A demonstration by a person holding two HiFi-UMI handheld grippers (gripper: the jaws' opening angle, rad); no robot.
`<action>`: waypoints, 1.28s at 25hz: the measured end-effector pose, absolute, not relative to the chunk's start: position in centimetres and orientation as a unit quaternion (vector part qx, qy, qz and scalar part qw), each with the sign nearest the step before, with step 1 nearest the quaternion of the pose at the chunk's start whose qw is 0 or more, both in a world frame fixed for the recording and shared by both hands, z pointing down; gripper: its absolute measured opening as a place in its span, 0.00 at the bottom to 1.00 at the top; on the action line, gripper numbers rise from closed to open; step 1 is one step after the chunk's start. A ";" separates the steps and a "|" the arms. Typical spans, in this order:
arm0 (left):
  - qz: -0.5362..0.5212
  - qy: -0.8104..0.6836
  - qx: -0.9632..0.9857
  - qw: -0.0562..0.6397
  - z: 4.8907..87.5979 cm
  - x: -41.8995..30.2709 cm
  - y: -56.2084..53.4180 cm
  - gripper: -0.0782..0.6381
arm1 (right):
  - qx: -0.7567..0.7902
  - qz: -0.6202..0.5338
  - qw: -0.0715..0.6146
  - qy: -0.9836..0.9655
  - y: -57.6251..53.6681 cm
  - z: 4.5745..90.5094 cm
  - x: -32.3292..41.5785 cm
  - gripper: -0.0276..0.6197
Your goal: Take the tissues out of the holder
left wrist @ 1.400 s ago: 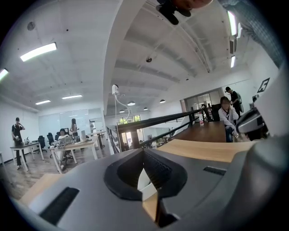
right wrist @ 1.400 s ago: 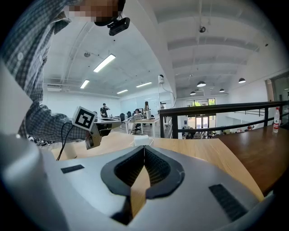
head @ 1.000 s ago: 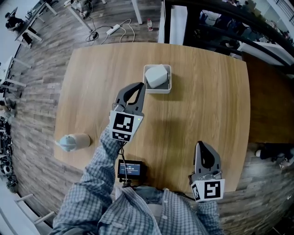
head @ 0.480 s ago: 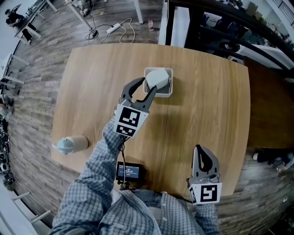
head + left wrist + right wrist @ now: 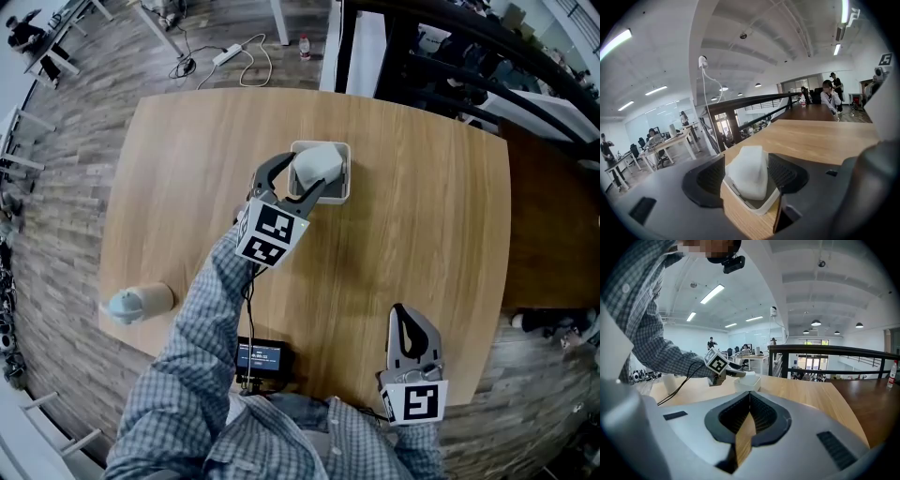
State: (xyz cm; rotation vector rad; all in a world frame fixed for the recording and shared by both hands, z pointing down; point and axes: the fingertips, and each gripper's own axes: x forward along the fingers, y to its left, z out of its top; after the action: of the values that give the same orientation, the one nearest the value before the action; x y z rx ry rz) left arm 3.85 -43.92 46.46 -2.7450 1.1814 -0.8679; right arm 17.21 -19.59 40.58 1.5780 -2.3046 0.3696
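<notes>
Our left gripper has just been opening its jaws, and they stand wide on either side of the tissues, pads not pressing. The white stack sits in its holder at the far middle of the table. Our right gripper hovers at the near right edge, jaws pressed together, empty.

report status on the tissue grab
Left gripper jaws just been opening, straddling the tissues, not clamped yet. Right gripper shut, empty. Tissues in holder. Nothing in the way.
</notes>
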 end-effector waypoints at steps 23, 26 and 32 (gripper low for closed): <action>-0.337 0.340 -0.878 0.008 51.3 5.3 -46.2 0.56 | 0.544 0.156 0.188 -0.802 -19.7 43.0 17.3 0.06; -0.334 0.349 -0.875 0.003 51.5 5.3 -46.4 0.56 | 0.544 0.158 0.189 -0.802 -19.6 43.1 17.2 0.06; -0.324 0.368 -0.872 0.008 51.4 5.4 -46.5 0.56 | 0.544 0.156 0.191 -0.802 -19.5 42.9 17.0 0.06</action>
State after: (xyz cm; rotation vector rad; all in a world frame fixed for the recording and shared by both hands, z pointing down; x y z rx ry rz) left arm 5.36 -46.50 51.43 -2.7250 1.1503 -1.0129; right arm 17.02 -19.46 42.86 1.5271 -2.2539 0.4369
